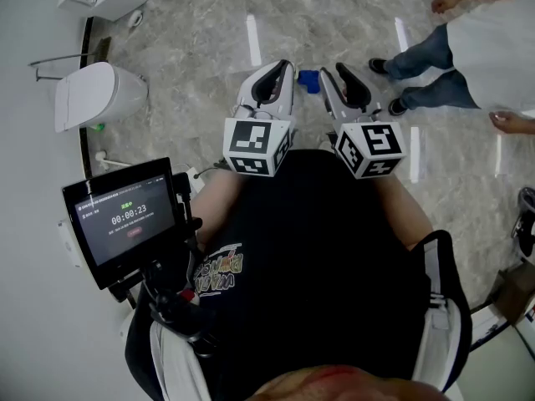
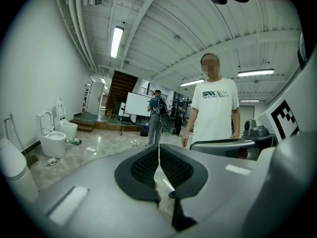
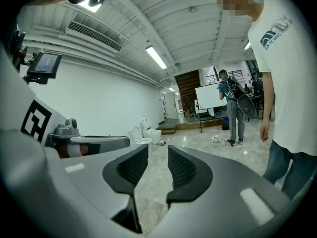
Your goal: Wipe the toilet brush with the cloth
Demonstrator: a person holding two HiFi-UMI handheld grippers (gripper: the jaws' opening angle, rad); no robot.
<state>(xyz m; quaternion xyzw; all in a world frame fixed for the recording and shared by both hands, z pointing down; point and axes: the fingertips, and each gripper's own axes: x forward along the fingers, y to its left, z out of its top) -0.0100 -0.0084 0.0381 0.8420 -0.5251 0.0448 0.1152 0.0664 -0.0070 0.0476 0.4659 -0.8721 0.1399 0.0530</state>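
Marble floor (image 1: 209, 40) carries one blue scrap (image 1: 308, 79), maybe the cloth, dead ahead between your left hand-held gripper (image 2: 158, 150), jaws together on nothing, and right hand-held gripper (image 3: 157, 157), jaws apart and empty, equally near both; brush not visible anywhere.

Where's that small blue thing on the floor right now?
In the head view, the small blue thing lies on the marble floor, top centre. It shows in the gap between the tips of the left gripper and the right gripper.
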